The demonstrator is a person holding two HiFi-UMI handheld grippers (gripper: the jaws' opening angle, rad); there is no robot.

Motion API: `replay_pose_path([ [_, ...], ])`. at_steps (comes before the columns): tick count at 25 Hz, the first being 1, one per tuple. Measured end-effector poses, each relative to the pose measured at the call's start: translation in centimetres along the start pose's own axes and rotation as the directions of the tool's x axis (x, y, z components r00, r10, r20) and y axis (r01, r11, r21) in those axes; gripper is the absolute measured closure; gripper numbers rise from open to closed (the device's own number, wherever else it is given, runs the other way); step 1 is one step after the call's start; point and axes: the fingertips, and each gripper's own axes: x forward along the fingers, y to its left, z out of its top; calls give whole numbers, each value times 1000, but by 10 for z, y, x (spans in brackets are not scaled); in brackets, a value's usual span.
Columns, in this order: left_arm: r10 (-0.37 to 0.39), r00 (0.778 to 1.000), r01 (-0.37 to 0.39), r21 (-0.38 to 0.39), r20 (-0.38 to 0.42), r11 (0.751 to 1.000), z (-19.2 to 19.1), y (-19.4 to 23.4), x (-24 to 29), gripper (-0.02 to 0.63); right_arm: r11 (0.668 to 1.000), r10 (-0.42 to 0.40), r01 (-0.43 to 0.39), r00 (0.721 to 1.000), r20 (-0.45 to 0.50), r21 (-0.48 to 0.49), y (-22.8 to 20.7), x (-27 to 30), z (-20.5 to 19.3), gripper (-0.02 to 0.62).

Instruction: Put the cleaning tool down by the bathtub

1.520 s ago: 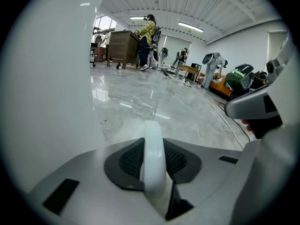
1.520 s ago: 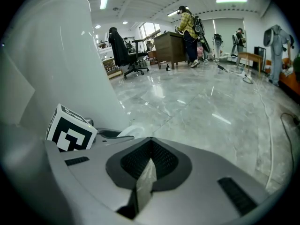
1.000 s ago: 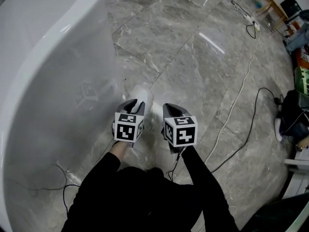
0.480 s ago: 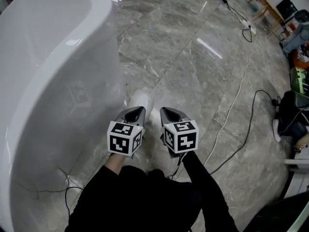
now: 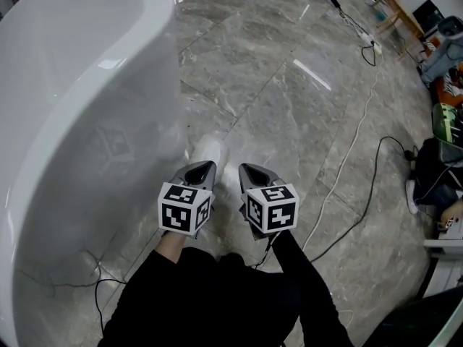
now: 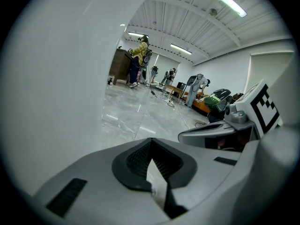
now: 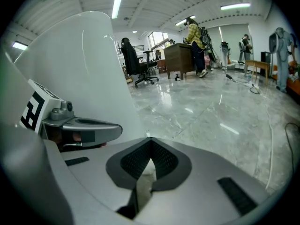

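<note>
Glossy grey marble floor (image 5: 289,100) beside white bathtub (image 5: 65,121)

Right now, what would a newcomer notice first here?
The big white bathtub fills the head view's left, on glossy grey marble floor. Beside its wall the left hand-held gripper and right hand-held gripper sit side by side, jaws together, a white object on the floor just beyond them. A white cable trails across the floor at right.
</note>
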Motion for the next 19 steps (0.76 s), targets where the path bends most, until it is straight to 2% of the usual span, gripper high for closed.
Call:
replay_pose_path([
  [9,2,1000,-1,38,-26,999,-7,-3,4,598,1000,-4,4,1000,-17,-11,0,3,-9,595],
  [19,8,999,-6,43,-48,999,-12,3,8,598,1000,-6,5,1000,-26,-10,2,11,-9,595],
])
